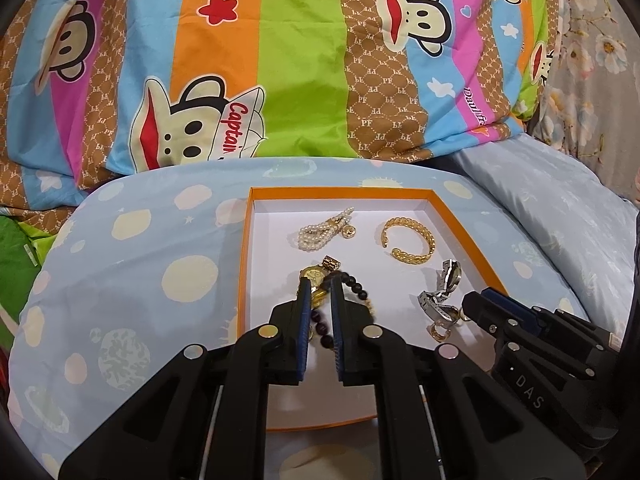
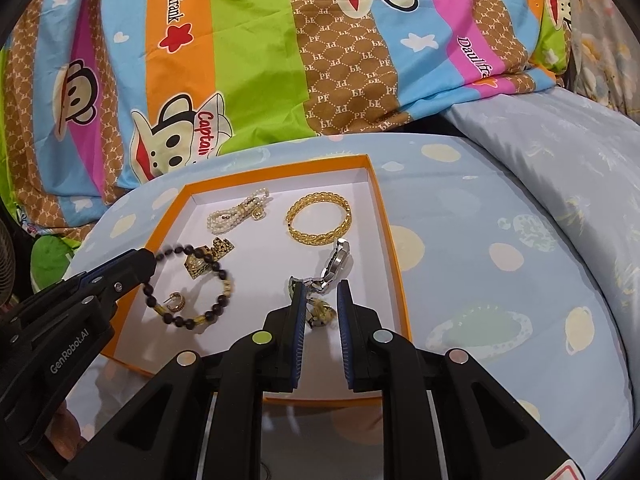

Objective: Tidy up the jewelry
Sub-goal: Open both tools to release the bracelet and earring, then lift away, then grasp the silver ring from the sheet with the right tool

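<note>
Left gripper (image 2: 150,266) is pinched right down on the dark bead bracelet (image 2: 218,304), tips nearly together, gripping the loop at its upper left corner in the right wrist view; from its own camera the beads run straight between the blue pads (image 1: 306,304). The bracelet lies as a fairly round loop on the white floor of the orange box (image 2: 402,304), with a few gold beads along its near side and a small gold hoop earring (image 2: 175,302) sitting inside the ring. A gold watch (image 2: 200,264) lies partly under the loop's far edge. Right gripper (image 2: 320,292) is almost closed too, but the tips look a little apart and I can't tell if they're actually pinching anything; a small gold piece (image 2: 322,314) sits right between them and the silver watch (image 2: 334,266) is just at the tips, its strap running away from the gripper toward the far side of the box, slightly tilted right. Further back there's a gold cuff bangle (image 2: 318,220) lying flat, and to its left a bundle of pearl strands (image 2: 236,210), long axis slanting up to the right. The box sits on a light blue cushion with planets (image 2: 500,256), and a striped cartoon monkey quilt (image 2: 256,60) is piled up behind it.
</note>
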Demonstrator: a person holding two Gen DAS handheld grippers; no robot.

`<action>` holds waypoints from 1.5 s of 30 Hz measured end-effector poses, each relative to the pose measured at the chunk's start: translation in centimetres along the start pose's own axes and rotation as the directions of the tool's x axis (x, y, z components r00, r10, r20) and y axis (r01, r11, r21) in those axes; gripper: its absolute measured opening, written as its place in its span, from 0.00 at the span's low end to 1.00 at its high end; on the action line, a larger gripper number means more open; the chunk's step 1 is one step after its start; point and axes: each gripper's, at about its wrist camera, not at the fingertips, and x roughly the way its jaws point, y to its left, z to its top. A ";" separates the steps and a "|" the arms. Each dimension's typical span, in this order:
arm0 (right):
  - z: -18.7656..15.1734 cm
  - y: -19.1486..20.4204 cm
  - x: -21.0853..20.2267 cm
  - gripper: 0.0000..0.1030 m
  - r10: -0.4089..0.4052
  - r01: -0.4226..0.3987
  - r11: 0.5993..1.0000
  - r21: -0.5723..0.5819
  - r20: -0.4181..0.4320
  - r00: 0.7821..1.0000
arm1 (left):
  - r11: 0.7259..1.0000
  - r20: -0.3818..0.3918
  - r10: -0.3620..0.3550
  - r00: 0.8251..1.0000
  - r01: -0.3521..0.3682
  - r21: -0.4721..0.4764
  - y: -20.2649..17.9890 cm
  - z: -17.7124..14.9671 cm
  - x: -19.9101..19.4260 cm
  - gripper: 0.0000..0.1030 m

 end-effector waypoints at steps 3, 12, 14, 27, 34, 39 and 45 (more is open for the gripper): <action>0.0 -0.1 0.0 0.16 -0.002 0.002 1.000 0.002 0.001 1.000 | 1.000 -0.001 0.013 1.000 -0.013 0.004 0.0 -0.1 0.0 0.13; 0.0 -0.2 -0.5 0.19 -0.003 0.003 1.000 0.006 0.013 1.000 | 0.998 0.019 0.048 0.999 -0.048 0.028 -0.2 -0.4 -0.6 0.13; -0.1 -0.3 -0.9 0.23 -0.005 0.005 1.000 0.009 0.025 1.000 | 0.998 0.023 0.050 0.999 -0.050 0.027 -0.3 -0.6 -1.0 0.13; -3.1 -0.1 -4.9 0.30 0.009 -0.010 1.000 0.011 0.058 0.998 | 0.992 0.050 0.120 0.991 -0.122 0.026 -0.1 -2.8 -4.3 0.13; -5.4 0.5 -5.6 0.32 0.004 -0.004 1.000 -0.004 0.029 1.000 | 0.985 0.046 0.165 0.985 -0.167 0.031 0.2 -4.7 -5.8 0.13; -6.6 1.5 -5.7 0.35 0.012 -0.012 0.999 -0.031 -0.006 1.000 | 0.987 0.014 0.160 0.987 -0.160 0.012 0.9 -6.4 -6.4 0.17; -7.7 3.0 -5.6 0.42 0.018 -0.021 0.997 -0.074 -0.043 0.999 | 0.988 -0.003 0.155 0.988 -0.155 0.020 1.0 -8.2 -7.4 0.33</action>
